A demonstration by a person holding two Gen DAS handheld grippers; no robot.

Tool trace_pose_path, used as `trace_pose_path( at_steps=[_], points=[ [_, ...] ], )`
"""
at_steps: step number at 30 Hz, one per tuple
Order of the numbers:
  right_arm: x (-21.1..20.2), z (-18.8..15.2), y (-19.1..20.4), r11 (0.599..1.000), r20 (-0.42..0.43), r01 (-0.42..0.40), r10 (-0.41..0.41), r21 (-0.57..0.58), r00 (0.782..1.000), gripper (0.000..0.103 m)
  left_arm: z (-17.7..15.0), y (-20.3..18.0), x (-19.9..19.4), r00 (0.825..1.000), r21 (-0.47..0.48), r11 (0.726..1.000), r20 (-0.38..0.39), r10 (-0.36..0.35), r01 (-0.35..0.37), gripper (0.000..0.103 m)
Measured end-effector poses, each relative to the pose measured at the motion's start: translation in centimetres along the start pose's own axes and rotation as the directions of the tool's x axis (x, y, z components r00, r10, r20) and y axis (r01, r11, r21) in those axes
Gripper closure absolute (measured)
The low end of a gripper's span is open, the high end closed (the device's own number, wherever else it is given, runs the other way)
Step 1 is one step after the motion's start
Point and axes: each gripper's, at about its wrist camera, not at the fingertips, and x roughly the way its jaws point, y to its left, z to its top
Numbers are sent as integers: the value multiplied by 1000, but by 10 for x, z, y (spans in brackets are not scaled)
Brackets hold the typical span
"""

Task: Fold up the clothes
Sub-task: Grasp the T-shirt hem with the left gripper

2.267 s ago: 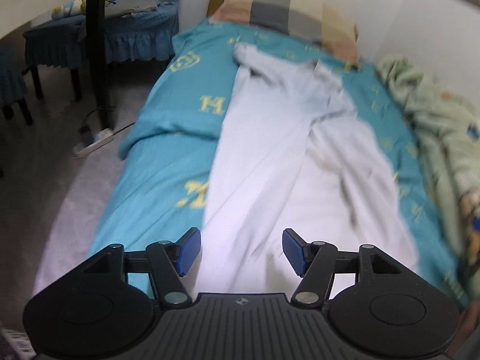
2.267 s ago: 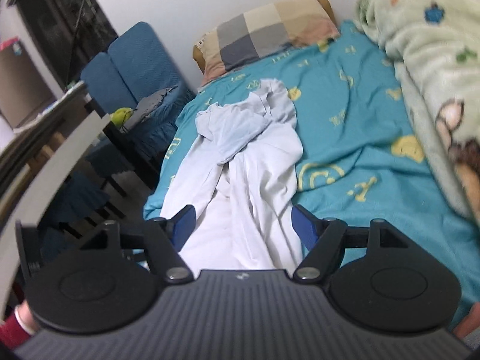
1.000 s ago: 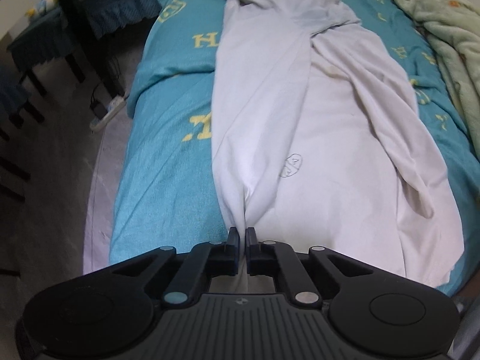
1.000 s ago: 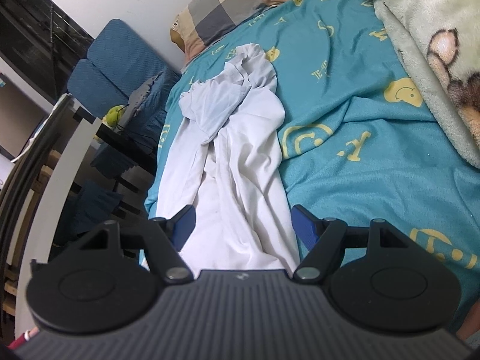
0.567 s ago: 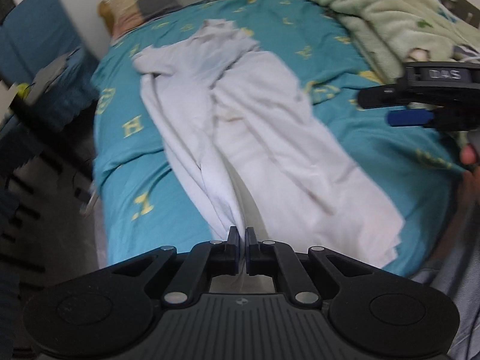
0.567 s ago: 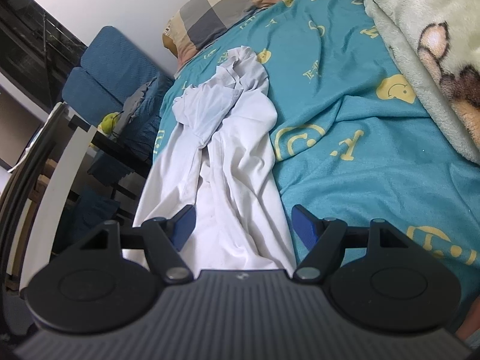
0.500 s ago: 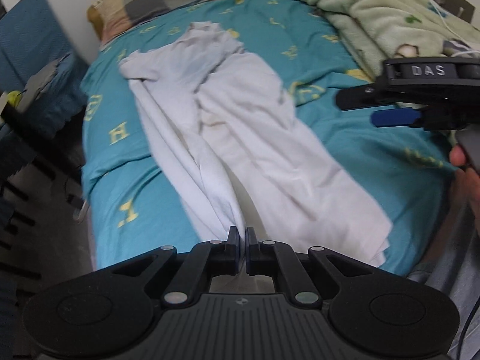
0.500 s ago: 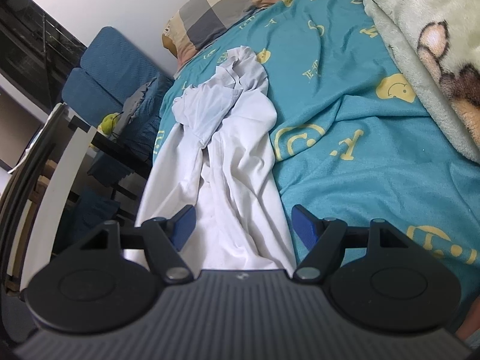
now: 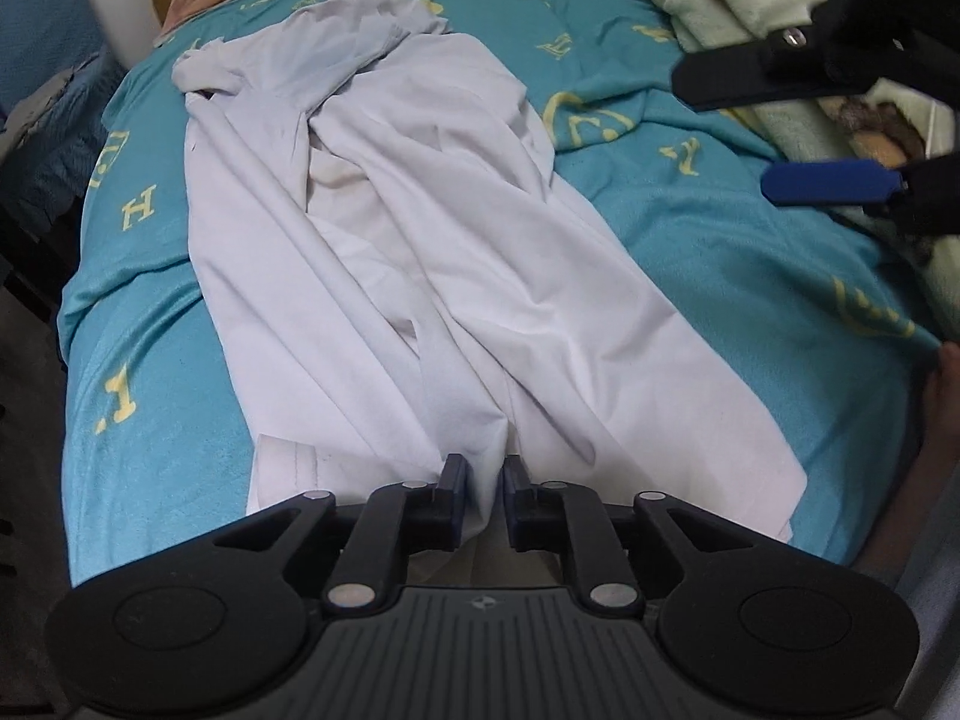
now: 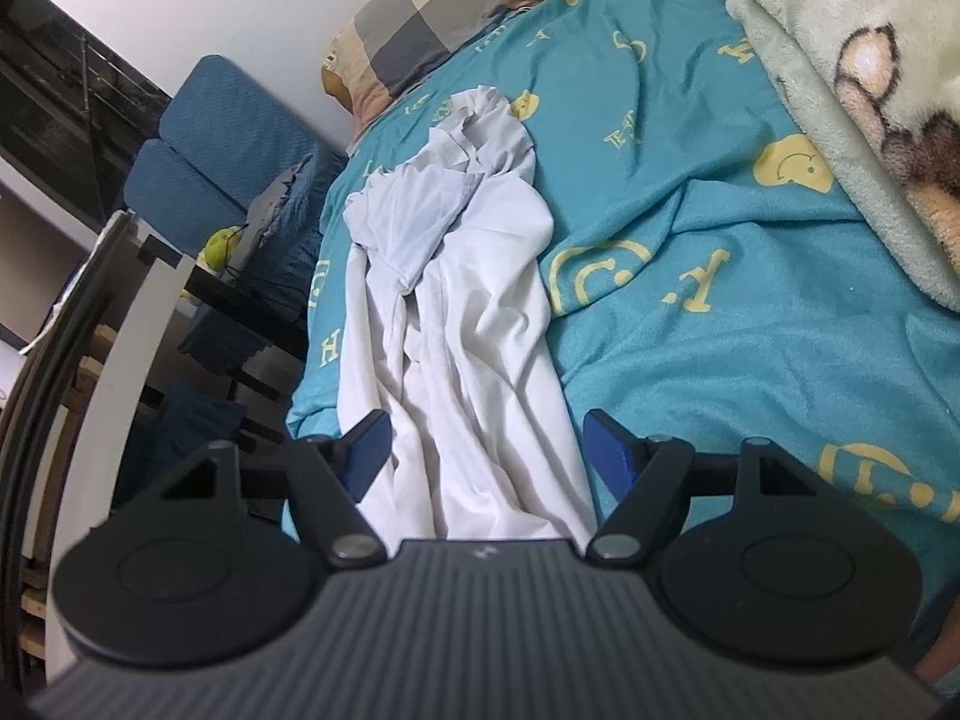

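A white garment (image 9: 420,252) lies stretched along the teal bedspread (image 9: 720,252), its bunched collar end toward the pillow. My left gripper (image 9: 485,474) holds the garment's near hem, with cloth filling the narrow gap between its jaws. My right gripper (image 10: 487,438) is open and empty, hovering above the garment's near end (image 10: 468,396). It also shows at the right edge of the left wrist view (image 9: 822,126), above the bed's right side.
A checked pillow (image 10: 444,6) lies at the head of the bed. A green fleece blanket (image 10: 840,60) is heaped along the right side. Blue chairs (image 10: 204,138) and a black and white table (image 10: 138,312) stand left of the bed.
My left gripper closed on the garment's hem and pulled it toward the foot of the bed. Its jaws have now parted slightly. The right gripper stayed open and barely moved.
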Motion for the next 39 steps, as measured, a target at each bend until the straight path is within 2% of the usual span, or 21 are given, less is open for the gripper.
trace_pose_path(
  at_steps=[2,4,6,8,10,14,17,20,23,24,26,28,29,31,33,36,39],
  points=[
    [0,0,0,1000,-4,-5,5,-1,1000,29,1,0,-2,1000,-1,1000,3,-2,2,78],
    [-1,0,-1,1000,-5,-10,10,4,1000,29,1,-1,-8,1000,17,1000,5,18,-18,56],
    [-3,0,-3,1000,-3,-17,17,16,1000,29,0,0,-18,999,36,999,13,36,-36,42],
    [-6,1,-6,999,1,-32,32,37,999,29,-3,8,-33,999,38,999,34,35,-37,37],
    [-8,1,-10,997,6,-52,52,64,999,29,-8,20,-49,998,26,999,53,26,-27,26],
    [-10,2,-13,992,7,-76,76,104,997,29,-22,53,-71,997,-6,1000,74,6,-6,22],
    [-7,3,-13,991,0,-75,76,114,997,29,-31,77,-70,997,-77,997,74,-5,11,23],
    [-5,2,-14,989,-6,-75,76,125,997,29,-34,97,-57,995,-169,983,75,-63,75,23],
    [-4,1,-14,990,-12,-67,69,123,998,29,-31,110,-39,987,-258,954,84,-137,154,23],
    [-3,1,-13,991,-14,-65,67,121,998,29,-30,114,-34,985,-290,943,90,-146,166,25],
    [-1,0,-13,991,-20,-60,63,122,998,29,-28,116,-27,980,-320,928,100,-170,193,35],
    [1,0,-14,990,-23,-54,57,128,998,29,-28,115,-24,975,-321,921,111,-193,219,61],
    [2,0,-14,990,-23,-50,53,129,998,29,-28,111,-29,976,-296,932,121,-183,211,68],
    [3,0,-15,990,-26,-43,47,134,999,29,-28,102,-41,977,-241,952,141,-160,190,95],
    [2,1,-20,986,-29,-43,48,160,998,29,-28,92,-57,976,-169,971,164,-141,168,96],
    [5,1,-27,979,-43,-42,52,198,998,29,-30,61,-92,976,8,990,168,-140,141,96],
    [10,1,-31,975,-66,-40,56,220,996,29,-44,23,-118,980,193,977,159,-120,88,97]
  ],
)
